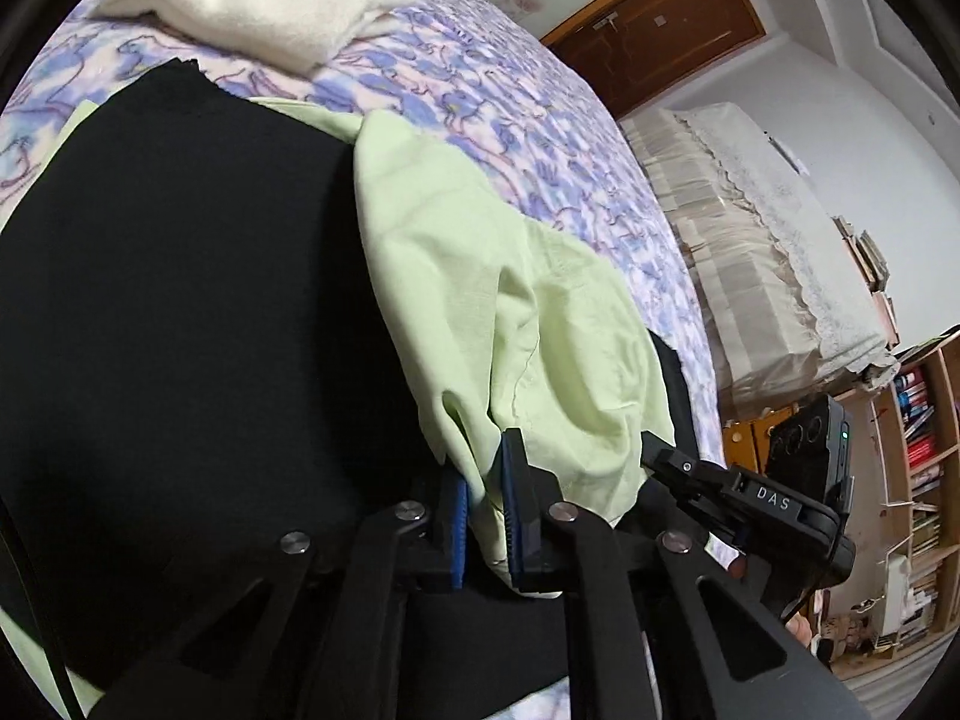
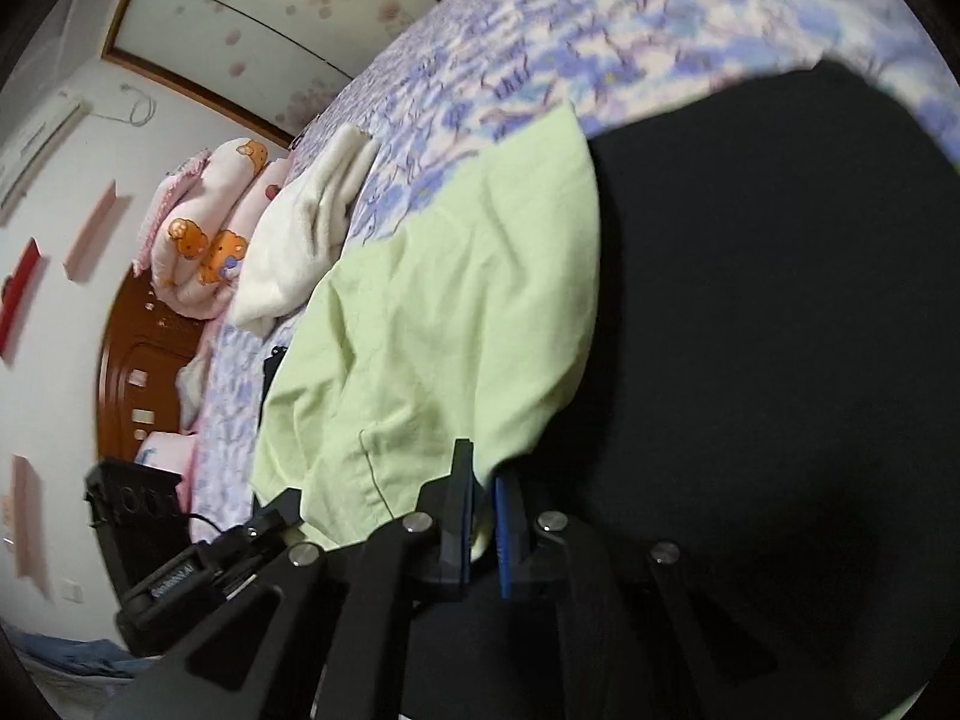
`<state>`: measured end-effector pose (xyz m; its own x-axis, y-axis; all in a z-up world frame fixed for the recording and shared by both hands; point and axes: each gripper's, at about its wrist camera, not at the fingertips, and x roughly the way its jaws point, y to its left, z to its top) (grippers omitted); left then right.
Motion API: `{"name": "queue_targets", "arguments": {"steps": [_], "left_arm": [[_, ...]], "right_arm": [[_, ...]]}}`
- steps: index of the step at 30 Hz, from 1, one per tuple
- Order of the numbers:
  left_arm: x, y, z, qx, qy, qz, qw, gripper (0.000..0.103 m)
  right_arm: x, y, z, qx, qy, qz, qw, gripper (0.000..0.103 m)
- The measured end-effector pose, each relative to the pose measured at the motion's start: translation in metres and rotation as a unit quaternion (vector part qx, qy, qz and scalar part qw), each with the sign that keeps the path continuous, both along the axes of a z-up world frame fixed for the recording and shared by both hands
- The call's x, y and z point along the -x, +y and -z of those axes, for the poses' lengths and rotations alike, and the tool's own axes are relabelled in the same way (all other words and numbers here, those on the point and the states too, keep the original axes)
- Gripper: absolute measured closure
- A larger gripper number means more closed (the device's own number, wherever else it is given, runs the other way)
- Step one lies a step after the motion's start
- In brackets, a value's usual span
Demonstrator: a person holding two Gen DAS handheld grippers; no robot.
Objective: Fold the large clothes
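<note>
Floral bed (image 1: 510, 138) carries the black garment (image 1: 180, 300); each hand-held gripper, left (image 1: 480, 516) and right (image 2: 480, 528), pinches the green garment (image 1: 480, 300) lying across it. Thin bites could slip when lifted.

Pretty clearly a bedroom in someone's home: a bed with a purple floral bedspread (image 1: 540, 120) fills most of both views. At 3 o'clock in the left wrist view there's a bookshelf (image 1: 924, 450) crammed with books, and a wooden door (image 1: 660, 30) up at 1 o'clock. The right wrist view has a teddy-bear blanket (image 2: 204, 228) bundled at 9 o'clock by a wooden headboard (image 2: 138, 372).
</note>
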<state>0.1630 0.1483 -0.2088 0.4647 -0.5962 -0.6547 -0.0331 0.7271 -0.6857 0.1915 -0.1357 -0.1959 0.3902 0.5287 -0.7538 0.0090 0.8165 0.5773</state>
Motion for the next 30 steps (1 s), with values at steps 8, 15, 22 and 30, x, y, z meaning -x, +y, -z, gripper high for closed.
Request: {"name": "queue_targets", "arguments": {"steps": [8, 15, 22, 30], "left_arm": [[0.019, -0.021, 0.028, -0.060, 0.042, 0.019, 0.9971, 0.096], [0.024, -0.030, -0.004, -0.145, 0.016, 0.020, 0.9891, 0.060], [0.041, -0.017, -0.055, -0.179, -0.057, -0.048, 0.9811, 0.049], [-0.008, -0.053, -0.039, -0.168, -0.071, -0.010, 0.9831, 0.070]], "right_arm": [[0.023, -0.003, 0.021, 0.070, 0.041, -0.007, 0.997, 0.098], [0.023, 0.001, -0.005, 0.118, 0.026, -0.009, 0.993, 0.088], [0.040, 0.012, -0.053, 0.172, -0.065, 0.021, 0.983, 0.085], [0.015, 0.064, -0.036, 0.144, -0.099, -0.028, 0.984, 0.085]]}}
